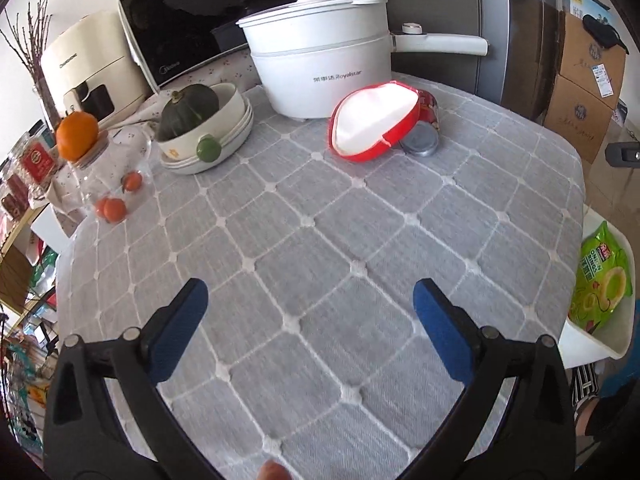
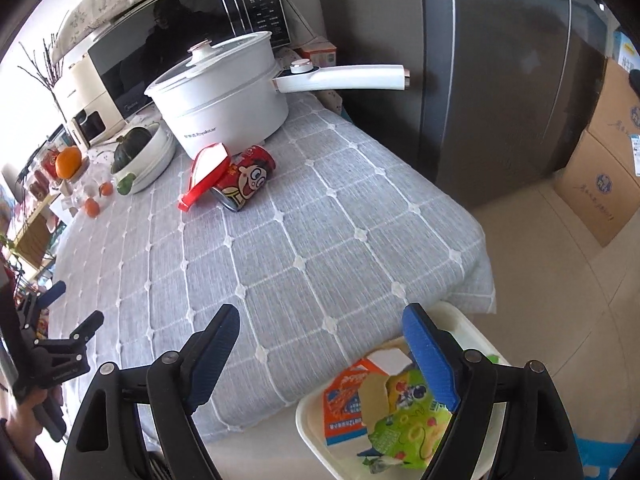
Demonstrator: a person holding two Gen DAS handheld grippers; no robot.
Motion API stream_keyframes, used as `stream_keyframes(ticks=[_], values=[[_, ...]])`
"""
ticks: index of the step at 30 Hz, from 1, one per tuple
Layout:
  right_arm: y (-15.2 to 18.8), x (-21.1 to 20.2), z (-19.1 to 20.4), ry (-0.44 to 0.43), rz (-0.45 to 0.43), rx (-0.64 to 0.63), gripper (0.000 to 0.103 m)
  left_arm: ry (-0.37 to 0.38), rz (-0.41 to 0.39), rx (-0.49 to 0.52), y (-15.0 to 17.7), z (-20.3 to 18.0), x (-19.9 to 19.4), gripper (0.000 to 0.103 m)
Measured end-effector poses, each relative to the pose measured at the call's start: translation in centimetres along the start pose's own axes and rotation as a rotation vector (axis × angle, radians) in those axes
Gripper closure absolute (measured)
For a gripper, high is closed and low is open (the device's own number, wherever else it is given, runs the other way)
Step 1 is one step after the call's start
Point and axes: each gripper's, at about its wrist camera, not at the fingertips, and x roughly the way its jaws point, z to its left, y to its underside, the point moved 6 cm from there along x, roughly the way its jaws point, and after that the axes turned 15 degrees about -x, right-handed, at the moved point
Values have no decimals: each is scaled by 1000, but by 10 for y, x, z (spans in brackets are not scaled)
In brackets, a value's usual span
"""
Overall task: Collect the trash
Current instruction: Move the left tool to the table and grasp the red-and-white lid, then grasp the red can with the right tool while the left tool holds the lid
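Trash on grey checked tablecloth (image 1: 320,240): red-and-white wrapper (image 1: 374,120) beside red cartoon can (image 2: 244,178), touching, at 12 o'clock from left gripper (image 1: 310,300), just before white electric pot (image 1: 320,64). More trash in white bin (image 2: 316,440) off table edge, 5 o'clock in right view: green snack bag (image 2: 408,436), orange packet (image 2: 346,404). Left gripper jaws wide, nothing between. Right gripper (image 2: 322,336) jaws wide, empty, over table edge and bin.
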Motion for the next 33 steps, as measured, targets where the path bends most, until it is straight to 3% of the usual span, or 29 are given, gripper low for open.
stream_keyframes(ticks=[4,7,11,14,15,19,26,33], values=[[-18,25,2,2,2,-16,18,47,-39,56,-25,-33,25,10],[-28,42,-2,0,7,-12,18,41,-39,122,-37,-58,53,24],[-34,62,-11,-11,14,-3,18,36,-45,182,-50,-80,88,35],[-36,75,-18,-6,21,-5,18,36,-29,198,-56,-89,107,55],[-37,80,-20,-6,22,-6,18,41,-17,192,-57,-90,112,72],[-40,93,-23,-3,30,-2,18,108,-31,87,-62,-79,101,96],[-59,103,0,-44,10,36,18,170,-32,-66,-46,-30,55,100],[-99,122,50,-92,-30,126,18,223,-30,-165,-22,23,22,100]])
